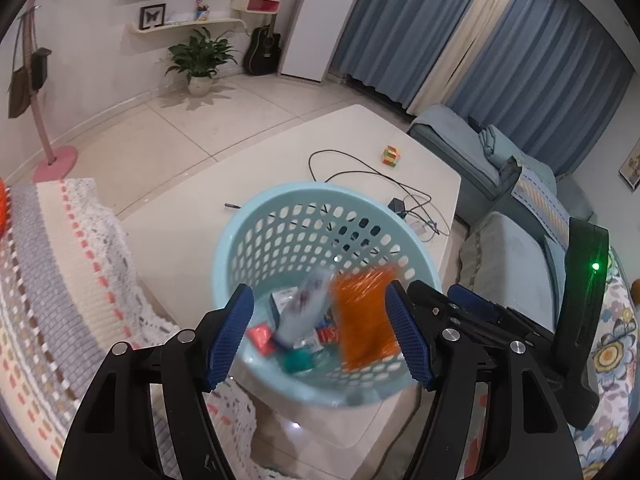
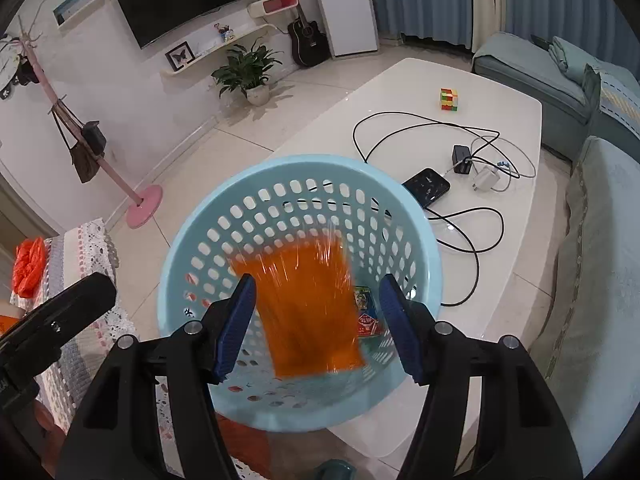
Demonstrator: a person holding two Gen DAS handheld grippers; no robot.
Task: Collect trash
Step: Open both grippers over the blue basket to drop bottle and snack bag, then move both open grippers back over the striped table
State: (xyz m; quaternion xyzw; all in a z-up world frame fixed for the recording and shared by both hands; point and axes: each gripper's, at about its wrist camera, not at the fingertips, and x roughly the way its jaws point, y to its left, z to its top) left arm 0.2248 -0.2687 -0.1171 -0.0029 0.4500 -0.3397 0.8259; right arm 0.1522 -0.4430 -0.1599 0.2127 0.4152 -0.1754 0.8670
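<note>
A light blue perforated basket [image 1: 280, 216] [image 2: 208, 240] stands on the near end of the white coffee table [image 1: 280, 152] [image 2: 500, 92]. My left gripper [image 1: 320, 334] is open above it, and a blurred whitish wrapper [image 1: 306, 308] is in the air between its blue fingers [image 1: 230, 334]. My right gripper [image 2: 316, 328] is open above the basket too, and a blurred orange packet [image 2: 308, 308] [image 1: 366, 314] is in the air below it. Small boxes and wrappers [image 1: 292, 344] lie on the basket floor.
On the table lie black cables [image 2: 472, 216], a phone [image 2: 427, 186], chargers [image 2: 464, 159] and a colour cube [image 2: 449, 99]. A crochet-covered seat [image 1: 52, 280] is at left with an orange bag [image 2: 29, 266]. A sofa [image 2: 592, 280] is at right.
</note>
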